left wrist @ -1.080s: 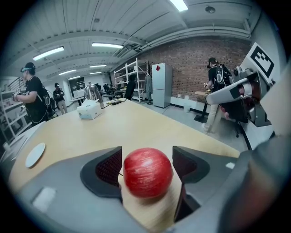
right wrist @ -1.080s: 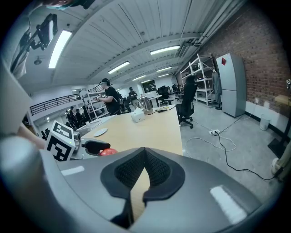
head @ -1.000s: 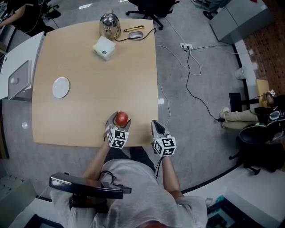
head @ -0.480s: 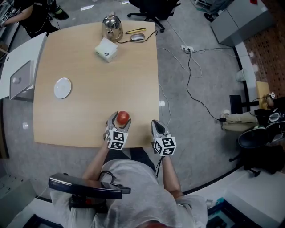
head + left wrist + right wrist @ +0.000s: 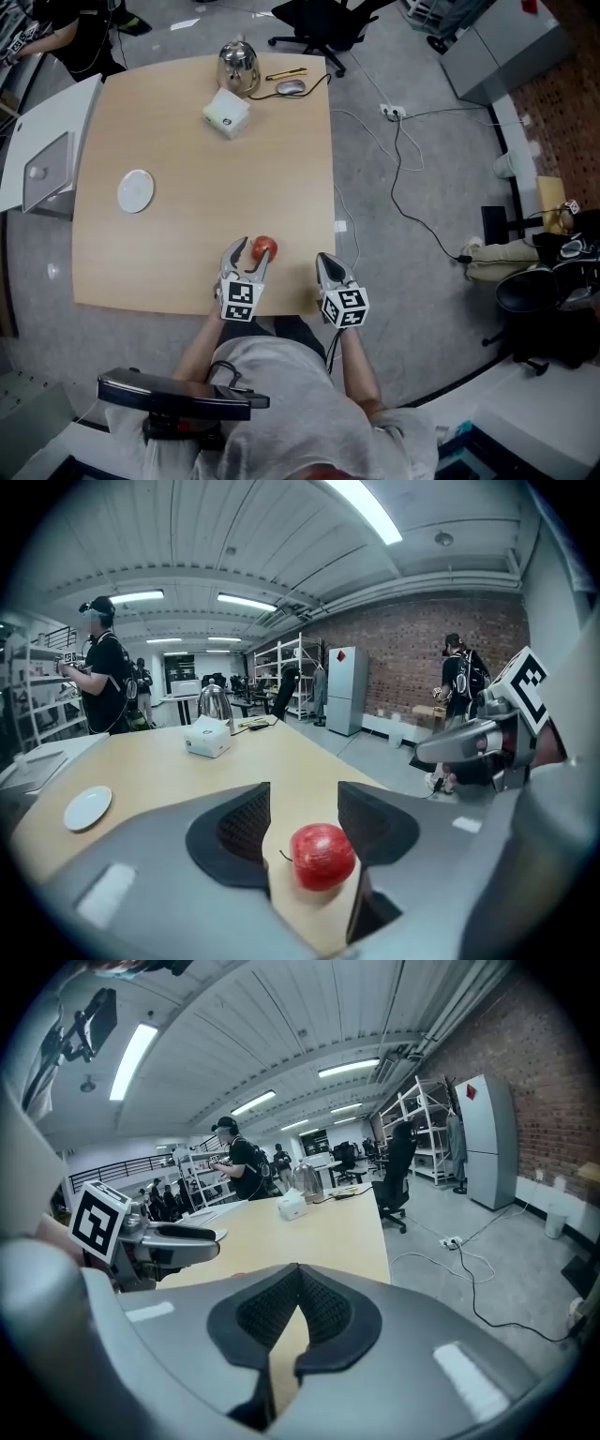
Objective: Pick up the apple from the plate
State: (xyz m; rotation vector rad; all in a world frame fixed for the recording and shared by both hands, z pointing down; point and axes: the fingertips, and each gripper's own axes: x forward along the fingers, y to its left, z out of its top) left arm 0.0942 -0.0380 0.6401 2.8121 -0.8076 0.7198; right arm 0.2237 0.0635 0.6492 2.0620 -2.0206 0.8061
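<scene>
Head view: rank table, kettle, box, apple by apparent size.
1. table
2. kettle and box: look about alike, so not ranked against each other
3. apple, smallest even though it is nearest the camera

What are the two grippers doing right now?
Left gripper: jaws closing, apple between them, not gripped.
Right gripper: shut, empty.

Apple (image 5: 322, 856) glossy, smooth; table (image 5: 187, 234) matt light wood; kettle (image 5: 236, 64) shiny metal; plate (image 5: 136, 190) smooth wht.
</scene>
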